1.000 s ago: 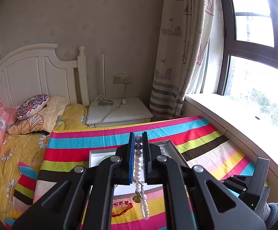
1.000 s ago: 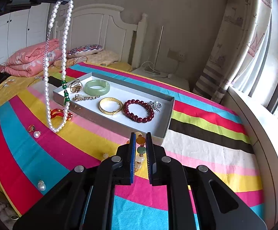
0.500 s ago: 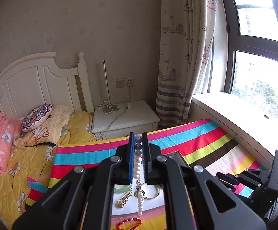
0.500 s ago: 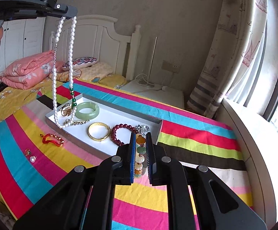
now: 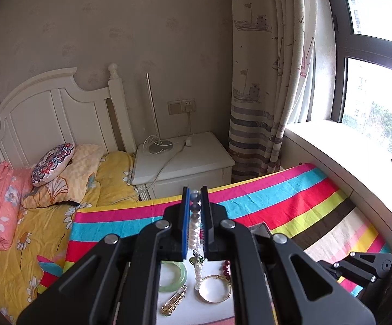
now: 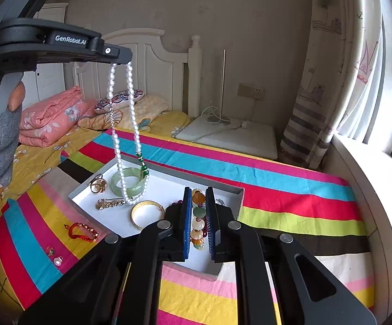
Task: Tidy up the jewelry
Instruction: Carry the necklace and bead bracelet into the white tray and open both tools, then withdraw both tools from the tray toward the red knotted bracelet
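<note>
With the left gripper [image 6: 120, 61] clamped on the pearl necklace [image 6: 123, 135] dangling over the tray [image 6: 87, 203] and the right gripper [image 6: 198, 223] clamped on a bead bracelet [image 6: 198, 216], the swinging loop risked snagging the green bangle [image 6: 127, 182] or spilling outside the rim.

A long white pearl necklace [image 6: 120, 135] with a green pendant hangs in a loop over an open white tray [image 6: 114, 216]. A bracelet of mixed coloured stones [image 6: 198, 216] hangs near the tray's right end. In the tray lie a jade bangle [image 6: 133, 187], gold bangle [image 6: 144, 211], gold brooch [image 6: 109, 204], ring [image 6: 98, 185].
</note>
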`<state>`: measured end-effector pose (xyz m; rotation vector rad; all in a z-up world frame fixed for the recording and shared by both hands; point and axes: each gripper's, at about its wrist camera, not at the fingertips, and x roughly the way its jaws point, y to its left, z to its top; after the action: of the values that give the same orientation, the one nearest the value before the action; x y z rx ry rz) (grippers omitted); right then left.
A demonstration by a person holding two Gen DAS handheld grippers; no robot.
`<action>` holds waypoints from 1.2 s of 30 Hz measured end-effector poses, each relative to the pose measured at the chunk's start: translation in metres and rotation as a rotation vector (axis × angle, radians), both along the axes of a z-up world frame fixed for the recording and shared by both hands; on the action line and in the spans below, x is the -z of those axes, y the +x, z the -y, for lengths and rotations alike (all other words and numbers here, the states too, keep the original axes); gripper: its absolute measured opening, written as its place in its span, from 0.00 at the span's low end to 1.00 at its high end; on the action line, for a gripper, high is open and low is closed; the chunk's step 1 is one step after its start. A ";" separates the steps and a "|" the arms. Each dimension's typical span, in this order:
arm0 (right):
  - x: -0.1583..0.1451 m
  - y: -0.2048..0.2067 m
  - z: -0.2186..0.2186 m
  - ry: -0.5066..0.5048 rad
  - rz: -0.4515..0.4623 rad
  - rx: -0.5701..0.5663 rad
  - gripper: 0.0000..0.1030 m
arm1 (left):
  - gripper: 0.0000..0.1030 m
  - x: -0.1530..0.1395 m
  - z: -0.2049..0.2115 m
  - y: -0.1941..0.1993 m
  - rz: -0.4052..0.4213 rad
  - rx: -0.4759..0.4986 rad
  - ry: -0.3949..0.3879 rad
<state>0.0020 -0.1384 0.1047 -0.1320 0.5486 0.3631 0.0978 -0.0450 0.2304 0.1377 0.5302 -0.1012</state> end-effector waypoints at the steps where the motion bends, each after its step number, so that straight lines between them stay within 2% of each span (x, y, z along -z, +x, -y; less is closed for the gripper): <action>1: 0.003 0.002 -0.002 0.008 -0.013 -0.004 0.11 | 0.07 0.001 0.003 0.002 0.000 0.004 0.002; 7: 0.032 0.018 0.001 0.038 -0.103 0.000 0.11 | 0.07 0.018 0.012 0.009 0.001 -0.008 0.056; 12: 0.067 0.032 0.006 -0.023 -0.187 0.027 0.12 | 0.07 0.059 0.002 0.025 -0.093 -0.030 0.089; 18: 0.087 0.041 0.012 -0.003 -0.240 0.039 0.12 | 0.09 0.106 0.000 0.038 -0.172 -0.039 0.133; 21: 0.087 0.041 0.011 -0.001 -0.249 0.031 0.17 | 0.24 0.126 0.000 0.044 -0.224 -0.035 0.145; 23: 0.084 0.037 0.012 0.010 -0.239 0.023 0.39 | 0.53 0.133 0.000 0.041 -0.226 -0.033 0.153; 25: 0.079 0.032 0.014 0.037 -0.225 0.008 0.51 | 0.58 0.137 -0.001 0.035 -0.212 -0.038 0.155; 28: 0.071 0.023 0.015 0.047 -0.197 0.009 0.52 | 0.59 0.137 -0.011 0.024 -0.213 -0.043 0.123; 33: 0.054 -0.002 0.021 0.085 -0.151 -0.010 0.52 | 0.78 0.122 -0.045 -0.016 -0.144 -0.095 0.004; 36: 0.049 -0.020 0.026 0.101 -0.129 -0.017 0.57 | 0.89 0.115 -0.073 -0.056 -0.085 -0.139 -0.067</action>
<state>-0.0176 -0.1642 0.0557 -0.0156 0.6557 0.4176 0.0421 0.0281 0.1156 0.0305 0.6187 0.0111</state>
